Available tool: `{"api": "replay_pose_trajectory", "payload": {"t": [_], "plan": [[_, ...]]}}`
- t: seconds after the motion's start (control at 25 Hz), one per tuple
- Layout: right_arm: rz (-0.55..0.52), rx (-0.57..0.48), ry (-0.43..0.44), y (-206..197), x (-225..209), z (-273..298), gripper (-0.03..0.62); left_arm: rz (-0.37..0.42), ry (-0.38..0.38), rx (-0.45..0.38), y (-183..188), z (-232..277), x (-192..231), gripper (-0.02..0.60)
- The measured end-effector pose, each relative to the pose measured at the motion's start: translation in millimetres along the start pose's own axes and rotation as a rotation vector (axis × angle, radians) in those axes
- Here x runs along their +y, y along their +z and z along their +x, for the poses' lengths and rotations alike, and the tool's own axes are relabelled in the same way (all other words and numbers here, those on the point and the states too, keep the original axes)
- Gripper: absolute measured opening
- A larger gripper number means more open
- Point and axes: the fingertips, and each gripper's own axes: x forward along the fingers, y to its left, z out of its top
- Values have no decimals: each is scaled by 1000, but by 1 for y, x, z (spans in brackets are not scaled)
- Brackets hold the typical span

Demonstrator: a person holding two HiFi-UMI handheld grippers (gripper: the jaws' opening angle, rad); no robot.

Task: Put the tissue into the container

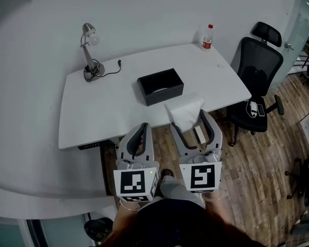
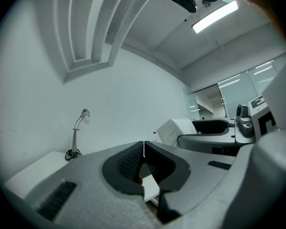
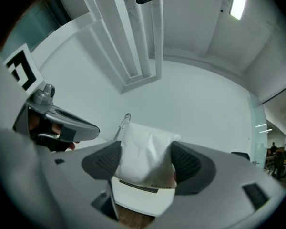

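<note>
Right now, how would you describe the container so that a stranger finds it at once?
Look at the white table. Near its middle, between the lamp on the left and the bottle at the far right corner, sits the container. It is the only black, open-topped box there.

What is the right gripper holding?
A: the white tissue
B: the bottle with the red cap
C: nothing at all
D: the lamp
A: in the right gripper view, the two jaws of the right gripper press on the white tissue from both sides.
</note>
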Motion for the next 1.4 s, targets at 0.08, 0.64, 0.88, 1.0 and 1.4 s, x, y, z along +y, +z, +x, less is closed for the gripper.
{"api": "replay_pose_trajectory", "payload": {"t": [0.08,0.64,0.88,1.0,1.4], "plan": [[-5,0,3,-1,-3,9,348,4,1,0,0,9,4,28],[-8,14,41,-9,-18,70,347,25,6,20,1,67,28,28],[4,10,60,-15,-26,99,347,28,18,23,0,93,36,28],[7,11,72,-19,-31,112,345,28,29,22,0,105,40,28],[21,25,135,-36,-44,152,345,25,86,36,-6,141,52,28]]}}
